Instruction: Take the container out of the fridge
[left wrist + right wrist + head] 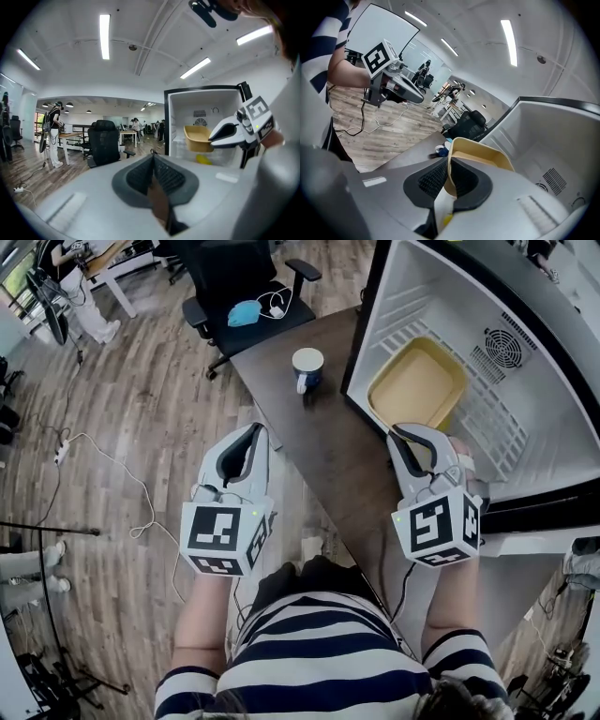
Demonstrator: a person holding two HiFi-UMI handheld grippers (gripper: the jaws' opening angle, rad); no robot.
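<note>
Two grippers face the open fridge (427,282). The right gripper (417,439) pinches the near wall of the yellow container (417,385), which is inside the fridge. The left gripper (251,442), jaws pressed together on nothing, hovers left of the fridge.

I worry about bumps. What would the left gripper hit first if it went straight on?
Nothing near, it seems: the left gripper, shut and empty, points through the gap between the chair and the fridge. Depth is unclear; the chair is likeliest.
</note>
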